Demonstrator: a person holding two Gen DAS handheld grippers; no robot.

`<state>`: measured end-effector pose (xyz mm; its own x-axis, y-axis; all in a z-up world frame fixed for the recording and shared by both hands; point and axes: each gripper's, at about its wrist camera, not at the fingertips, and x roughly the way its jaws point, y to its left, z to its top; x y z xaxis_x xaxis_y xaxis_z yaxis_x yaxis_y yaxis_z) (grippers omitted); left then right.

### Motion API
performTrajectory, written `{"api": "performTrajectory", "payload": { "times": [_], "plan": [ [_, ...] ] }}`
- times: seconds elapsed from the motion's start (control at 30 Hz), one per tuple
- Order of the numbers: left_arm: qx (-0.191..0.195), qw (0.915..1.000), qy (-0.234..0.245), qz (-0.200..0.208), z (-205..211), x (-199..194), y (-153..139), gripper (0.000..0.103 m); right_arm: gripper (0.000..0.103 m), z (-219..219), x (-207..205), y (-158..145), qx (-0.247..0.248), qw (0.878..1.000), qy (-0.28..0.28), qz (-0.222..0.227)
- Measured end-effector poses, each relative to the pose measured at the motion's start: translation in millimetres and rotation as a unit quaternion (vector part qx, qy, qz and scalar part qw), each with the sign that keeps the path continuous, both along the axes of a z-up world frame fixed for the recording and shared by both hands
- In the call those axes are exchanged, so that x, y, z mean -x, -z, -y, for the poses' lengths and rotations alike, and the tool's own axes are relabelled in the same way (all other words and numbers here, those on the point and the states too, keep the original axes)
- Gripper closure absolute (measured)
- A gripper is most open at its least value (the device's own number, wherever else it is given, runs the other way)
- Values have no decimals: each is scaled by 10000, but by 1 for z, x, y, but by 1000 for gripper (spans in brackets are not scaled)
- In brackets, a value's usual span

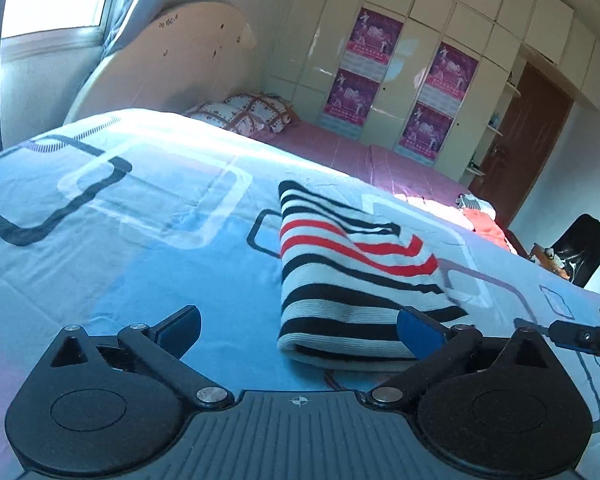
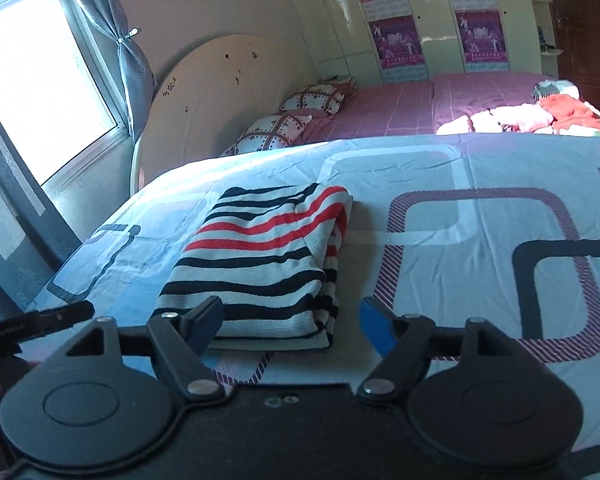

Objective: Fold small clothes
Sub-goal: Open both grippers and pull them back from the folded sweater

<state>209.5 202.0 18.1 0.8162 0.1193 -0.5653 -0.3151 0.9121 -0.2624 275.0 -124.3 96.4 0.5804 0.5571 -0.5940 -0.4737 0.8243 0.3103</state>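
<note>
Window point(image 2: 40, 92): far left of the right wrist view, bright, with a tied-back grey curtain point(image 2: 134, 56) beside it.
Headboard point(image 2: 220, 92): pale and rounded, against the wall just right of the curtain.
Pillows point(image 2: 296, 116): two patterned ones lying at the head of the pink-sheeted bed point(image 2: 440, 108).
Left hand-held gripper point(image 1: 298, 326): jaws spread wide with nothing between the pads; the folded edge of the garment lies just ahead of them and its right finger point(image 1: 420, 334) overlaps the garment's near corner in the view, contact unclear.
Striped garment point(image 1: 340, 280): a small knit top in white with black and red stripes, folded into a compact rectangle, lying flat on the blue patterned bedspread point(image 1: 140, 240).
Right hand-held gripper point(image 2: 290, 322): jaws apart and gripping nothing; its left finger point(image 2: 204, 320) sits in front of the garment's near edge, its right finger point(image 2: 378, 326) over bare bedspread beside the garment.
Wardrobe point(image 1: 420, 40): cream doors along the back wall, carrying four purple posters point(image 1: 452, 68).
Clothes heap point(image 2: 540, 114): red, white and pale pieces bunched at the far right end of the pink bed, well apart from the folded top.
Door point(image 1: 528, 136): brown wood, right of the wardrobe.
Black chair point(image 1: 580, 248): at the far right edge of the left wrist view, beyond the bedspread.
</note>
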Motion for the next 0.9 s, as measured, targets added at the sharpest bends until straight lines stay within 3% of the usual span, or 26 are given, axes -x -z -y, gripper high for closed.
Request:
{"api": "performTrajectory", "payload": {
  "times": [0.1,0.2,0.37,0.5,0.63,0.9],
  "plan": [
    [-367,9990,-9,268,27,23,-23,0,17,11,33,-14,58,9997,68,233],
    [-803,9966,-87,165,54,42,-29,0,13,17,65,-25,195,9992,-3,358],
    [-824,9963,-106,238,91,105,-36,0,15,33,123,-46,466,9965,226,649],
    [-722,9971,-24,243,109,151,-40,0,6,46,168,-53,645,9941,229,837],
    [-650,9970,134,391,127,193,-52,0,5,56,203,-51,742,9925,329,910],
    [-810,9939,546,506,160,220,-72,0,4,74,241,-58,760,9895,591,1082]
  ]
}}
